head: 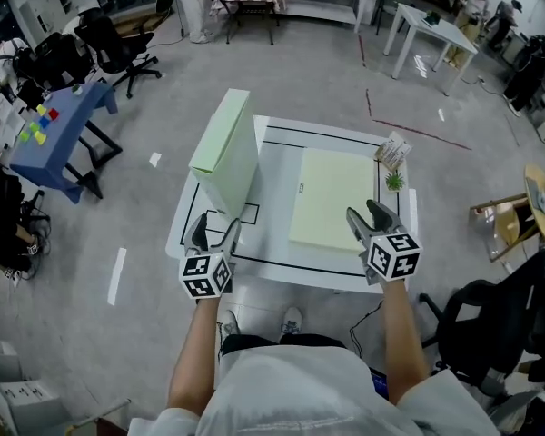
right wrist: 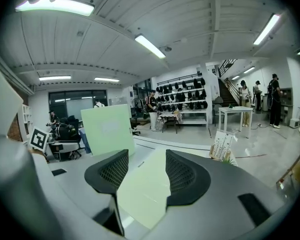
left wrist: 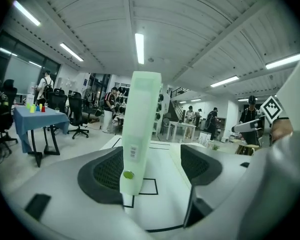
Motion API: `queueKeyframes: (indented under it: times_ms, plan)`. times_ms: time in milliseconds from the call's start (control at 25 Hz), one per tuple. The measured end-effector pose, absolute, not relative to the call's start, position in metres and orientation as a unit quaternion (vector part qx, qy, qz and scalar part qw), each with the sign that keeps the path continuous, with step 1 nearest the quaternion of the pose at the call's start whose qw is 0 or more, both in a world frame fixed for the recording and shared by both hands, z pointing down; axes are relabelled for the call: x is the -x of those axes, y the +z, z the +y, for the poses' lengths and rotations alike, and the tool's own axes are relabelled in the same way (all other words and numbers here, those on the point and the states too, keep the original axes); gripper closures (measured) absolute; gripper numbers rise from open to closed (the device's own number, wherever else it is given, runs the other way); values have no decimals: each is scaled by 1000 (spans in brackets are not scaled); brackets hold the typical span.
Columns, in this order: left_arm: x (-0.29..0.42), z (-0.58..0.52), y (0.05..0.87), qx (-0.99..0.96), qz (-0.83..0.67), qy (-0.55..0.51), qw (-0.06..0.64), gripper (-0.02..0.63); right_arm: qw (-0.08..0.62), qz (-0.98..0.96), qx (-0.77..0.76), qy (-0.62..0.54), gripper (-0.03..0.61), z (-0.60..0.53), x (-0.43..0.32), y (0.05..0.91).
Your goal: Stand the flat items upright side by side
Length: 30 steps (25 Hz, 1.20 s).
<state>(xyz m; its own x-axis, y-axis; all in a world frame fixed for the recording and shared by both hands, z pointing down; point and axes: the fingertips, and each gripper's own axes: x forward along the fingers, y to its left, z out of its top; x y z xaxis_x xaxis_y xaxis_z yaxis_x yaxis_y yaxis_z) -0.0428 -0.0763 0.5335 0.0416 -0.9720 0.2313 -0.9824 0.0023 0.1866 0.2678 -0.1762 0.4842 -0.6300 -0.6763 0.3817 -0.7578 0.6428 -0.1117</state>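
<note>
A pale green flat box (head: 225, 153) stands upright on its edge at the left of the white table (head: 272, 262). Its near edge (left wrist: 140, 129) lies between the wide-apart jaws of my left gripper (head: 213, 232), close to the left pad, and neither pad presses on it. A second pale green box (head: 331, 198) lies flat at the middle right. My right gripper (head: 371, 218) is at its near right corner. That corner (right wrist: 142, 189) fills the gap between the pads. From the right gripper view the upright box (right wrist: 107, 129) shows at the left.
A small card packet (head: 393, 153) and a tiny green plant (head: 395, 182) sit at the table's far right corner. Black outlines mark the tabletop. A blue table (head: 59, 139) stands to the left, with a black chair (head: 490, 325) and a wooden stool (head: 518, 216) to the right.
</note>
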Motion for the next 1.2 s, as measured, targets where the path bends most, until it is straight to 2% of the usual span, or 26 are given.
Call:
queueKeyframes:
  times_ms: [280,400,720,880,1200]
  plan:
    - [-18,-85,522,-748,-653,58,103,250,142,-883,-417,162,313,-176,-303,491]
    - [-49,-99,522,-771,-625,65,106,252,146,-877,-424,174,305,-175,-320,498]
    - [-110,-153,568,-789,-548,23,278,252,131,-859,-421,260,269,-189,-339,529]
    - [-131,-182,588,-796,-507,33,328,252,151,-852,-407,293,233,-202,-335,552]
    - [-146,-238,631,-787,-468,60,397,252,164,-817,-417,362,209,-245,-345,613]
